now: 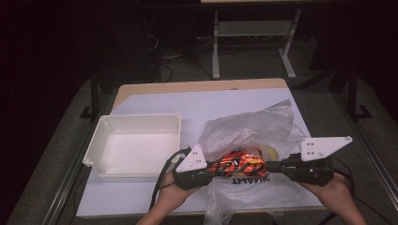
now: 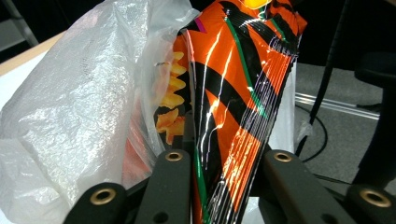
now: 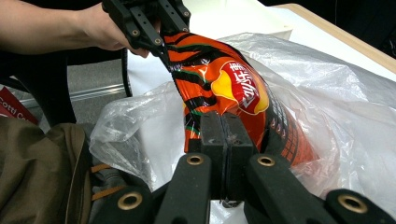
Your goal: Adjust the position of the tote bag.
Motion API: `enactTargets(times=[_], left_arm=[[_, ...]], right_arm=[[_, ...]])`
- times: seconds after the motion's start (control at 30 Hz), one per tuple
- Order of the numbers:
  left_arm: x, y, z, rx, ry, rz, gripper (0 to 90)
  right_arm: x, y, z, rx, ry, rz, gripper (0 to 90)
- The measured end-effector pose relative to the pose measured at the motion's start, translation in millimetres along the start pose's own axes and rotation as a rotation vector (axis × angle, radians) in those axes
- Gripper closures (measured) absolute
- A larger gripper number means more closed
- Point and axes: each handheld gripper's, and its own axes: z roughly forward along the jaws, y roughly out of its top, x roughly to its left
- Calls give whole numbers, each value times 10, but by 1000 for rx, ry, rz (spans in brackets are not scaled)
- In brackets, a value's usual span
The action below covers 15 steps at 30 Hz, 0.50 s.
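Note:
An orange and black striped snack bag (image 1: 237, 164) is stretched level between my two grippers, over the mouth of a clear plastic carrier bag (image 1: 248, 126) near the table's front edge. My left gripper (image 1: 209, 172) is shut on the snack bag's left end. In the left gripper view the foil (image 2: 238, 93) runs down between the jaws, with the plastic bag (image 2: 79, 93) beside it. My right gripper (image 1: 274, 166) is shut on the other end. The right gripper view has its jaws (image 3: 225, 126) pressed together on the snack bag (image 3: 219, 79), with the left gripper (image 3: 161, 44) beyond.
A white rectangular tray (image 1: 136, 123) stands to the left on the white sheet (image 1: 225, 101) that covers the table. A metal frame (image 1: 216, 47) stands on the floor behind the table. A brown fabric bag (image 3: 37, 172) lies low at the left of the right gripper view.

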Motion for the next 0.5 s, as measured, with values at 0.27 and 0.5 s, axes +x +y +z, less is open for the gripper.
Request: enactTargets(times=[0.27, 0.5], left_arm=[[37, 0, -14, 7, -31, -2, 854], [82, 11, -30, -9, -61, -17, 867]], right_arm=[[-4, -61, 9, 0, -27, -23, 734], [-14, -157, 67, -1, -86, -95, 399]])
